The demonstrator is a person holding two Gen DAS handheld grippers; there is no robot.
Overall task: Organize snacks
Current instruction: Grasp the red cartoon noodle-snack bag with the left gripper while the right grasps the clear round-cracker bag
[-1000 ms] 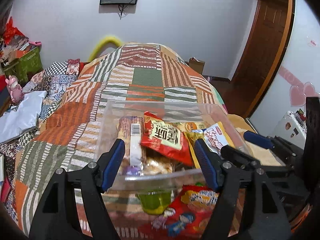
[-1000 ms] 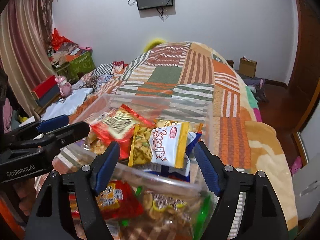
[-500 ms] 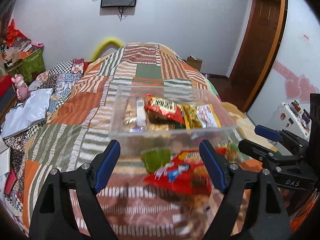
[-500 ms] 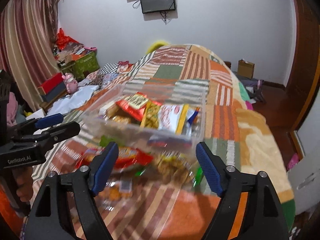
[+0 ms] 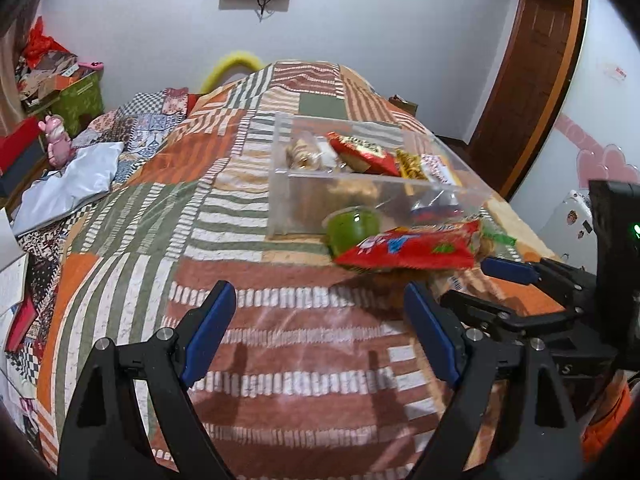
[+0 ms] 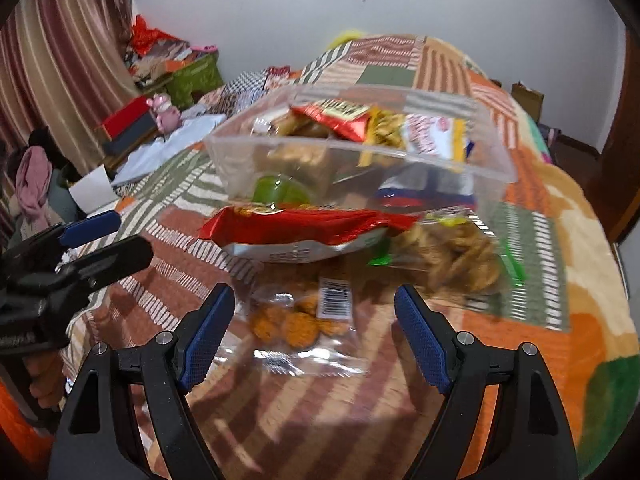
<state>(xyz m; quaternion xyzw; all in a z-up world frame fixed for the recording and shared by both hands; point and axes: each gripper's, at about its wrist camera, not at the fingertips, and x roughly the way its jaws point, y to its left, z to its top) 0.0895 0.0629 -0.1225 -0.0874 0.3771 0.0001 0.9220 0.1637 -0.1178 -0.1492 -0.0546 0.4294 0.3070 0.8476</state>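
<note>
Right gripper (image 6: 314,332) jaws spread wide, nothing between the pads. It hangs over the clear cookie packet (image 6: 304,320) lying flat on the patchwork bedspread (image 6: 532,320), which shows between the pads but looks to sit below them, untouched. Left gripper (image 5: 318,330) is opening, jaws wide, only bare quilt between them, holding nothing.

Likely step: pick a loose snack and drop it in the bin. The cookie packet is the nearest candidate for the right side. How to do it well, my read:
- Packet is flat crinkly film. Come down steep and pinch the film edge or the barcode end, not the cookies, so they don't crush.
- Close gently; thin film can slip out of the pads.
- Lift clear of the red snack bag (image 6: 308,232) just beyond it before moving to the bin.

Farther out: the red bag lies across the front of the clear plastic bin (image 6: 496,168). A green jelly cup (image 5: 352,226) sits just behind it, against the bin's near wall. A clear bag of brown snacks (image 6: 452,252) lies to its right.

The bin already holds several packets, with free room near the front. Left gripper is closest to the red bag's left end, so it could take that next.
</note>
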